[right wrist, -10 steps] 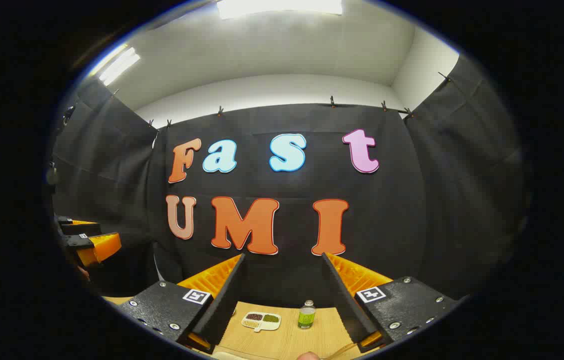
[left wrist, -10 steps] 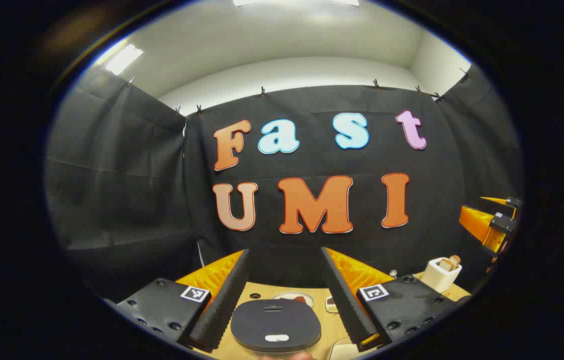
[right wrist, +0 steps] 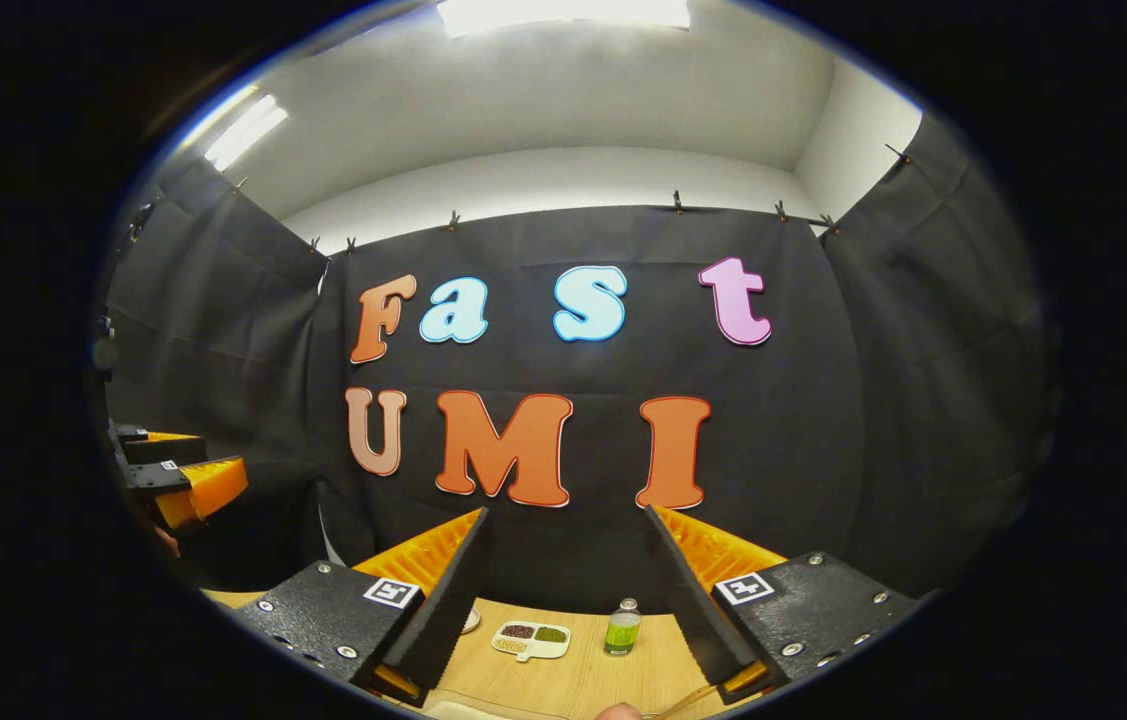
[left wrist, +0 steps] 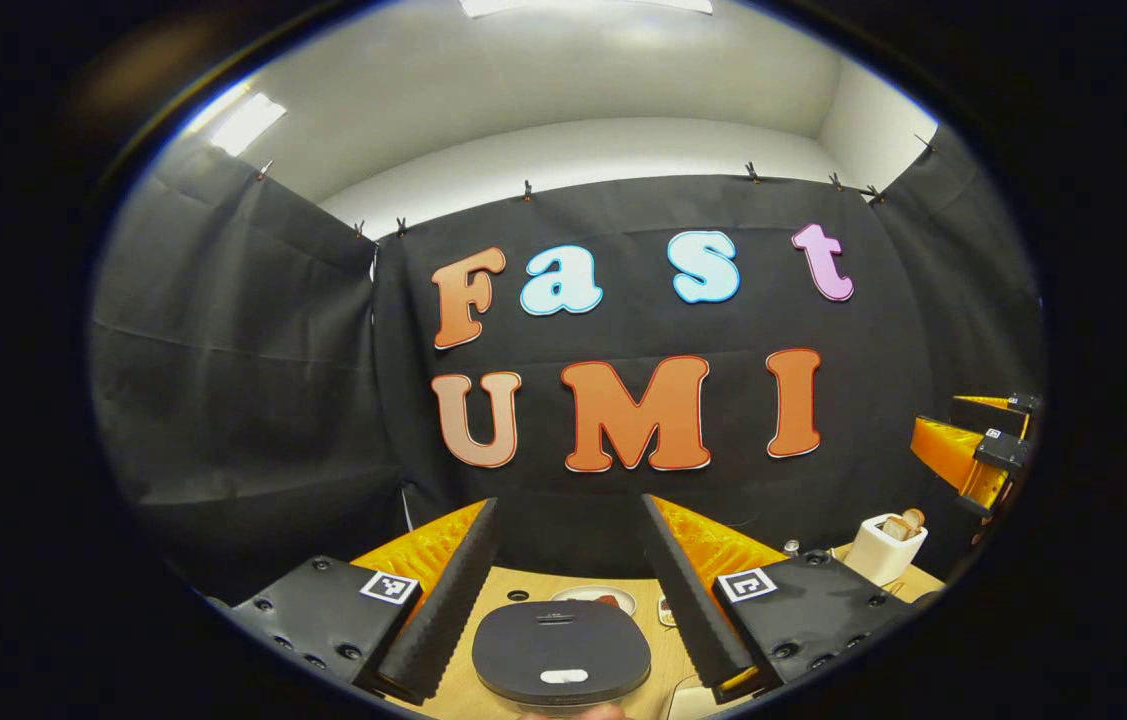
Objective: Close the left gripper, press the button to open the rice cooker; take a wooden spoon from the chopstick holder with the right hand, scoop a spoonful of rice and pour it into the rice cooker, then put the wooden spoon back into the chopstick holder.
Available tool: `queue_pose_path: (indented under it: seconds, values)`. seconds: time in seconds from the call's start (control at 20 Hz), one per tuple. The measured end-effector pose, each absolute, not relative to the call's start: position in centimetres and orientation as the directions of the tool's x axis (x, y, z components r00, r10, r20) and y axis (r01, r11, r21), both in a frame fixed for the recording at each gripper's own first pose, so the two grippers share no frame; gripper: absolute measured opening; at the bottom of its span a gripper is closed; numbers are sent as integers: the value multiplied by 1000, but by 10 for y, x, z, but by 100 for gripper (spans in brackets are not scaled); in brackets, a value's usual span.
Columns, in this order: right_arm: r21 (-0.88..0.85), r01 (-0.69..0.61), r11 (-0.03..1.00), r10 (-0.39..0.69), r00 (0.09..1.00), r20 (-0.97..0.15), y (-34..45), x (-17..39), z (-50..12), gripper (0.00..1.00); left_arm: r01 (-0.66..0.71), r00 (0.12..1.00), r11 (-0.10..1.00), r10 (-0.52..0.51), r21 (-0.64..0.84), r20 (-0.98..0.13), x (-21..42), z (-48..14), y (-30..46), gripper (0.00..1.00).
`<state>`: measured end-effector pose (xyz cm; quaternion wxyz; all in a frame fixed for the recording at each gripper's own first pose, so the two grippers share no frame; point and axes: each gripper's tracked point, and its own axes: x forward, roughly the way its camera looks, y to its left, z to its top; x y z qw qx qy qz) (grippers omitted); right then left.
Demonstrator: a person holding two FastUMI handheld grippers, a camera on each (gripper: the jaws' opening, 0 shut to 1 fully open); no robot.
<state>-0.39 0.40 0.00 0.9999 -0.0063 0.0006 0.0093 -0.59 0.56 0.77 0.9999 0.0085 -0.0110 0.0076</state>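
The rice cooker (left wrist: 561, 652) has a dark closed lid with a pale button (left wrist: 560, 676) at its near edge. It sits low in the left gripper view, below and between my left gripper's fingers. My left gripper (left wrist: 569, 500) is open and holds nothing. A white holder (left wrist: 881, 548) with wooden pieces sticking out stands at the right on the wooden table (left wrist: 663, 655). My right gripper (right wrist: 566, 510) is open and empty above the table (right wrist: 573, 680); it also appears far right as the right gripper (left wrist: 973, 450). A thin wooden handle (right wrist: 685, 697) crosses the bottom edge.
A plate with food (left wrist: 591, 598) and a small dish (left wrist: 665, 608) lie behind the cooker. A sectioned dish of beans (right wrist: 531, 638) and a green bottle (right wrist: 621, 632) stand at the table's back. The left gripper (right wrist: 183, 480) shows at far left. Black cloth walls enclose the booth.
Both views have shifted a little: the cooker sits slightly right in the left gripper view, and the dish and bottle have slid right in the right gripper view. Both grippers stay open.
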Motion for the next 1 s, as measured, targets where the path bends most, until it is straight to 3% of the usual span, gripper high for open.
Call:
queue_pose_path:
  seconds: [0.2,0.3,0.45,0.65,0.7,0.75,0.8,0.85,1.0]
  values:
    - [-17,-3,1000,3,1000,-14,-2,-8,-3,92,-8,1000,1000,7,17,10,-6,2,2,96]
    - [-23,7,1000,-7,1000,-14,-7,-9,-4,92,-1,1000,1000,1,14,10,-5,3,-1,90]
    - [-27,9,1000,-10,1000,-16,-8,-11,-4,92,3,1000,1000,-4,17,8,-4,2,-3,96]
    - [-35,21,999,-22,1000,-23,-11,-14,-6,93,0,1000,1000,0,4,5,-1,2,1,96]
    - [-38,24,999,-25,999,-24,-13,-14,-6,96,6,1000,1000,-6,2,5,2,4,2,89]
    - [-41,31,999,-32,999,-26,-15,-16,-7,92,8,1000,1000,-8,4,4,2,2,3,89]
    - [-44,35,998,-36,999,-28,-17,-17,-8,96,14,1000,1000,-14,6,-3,6,1,4,93]
    - [-49,42,998,-43,999,-29,-18,-17,-8,93,27,1000,1000,-27,5,-15,8,-2,3,96]
    - [-53,68,996,-70,997,-43,-28,-23,-14,93,42,995,999,-42,0,-90,19,-20,5,52]
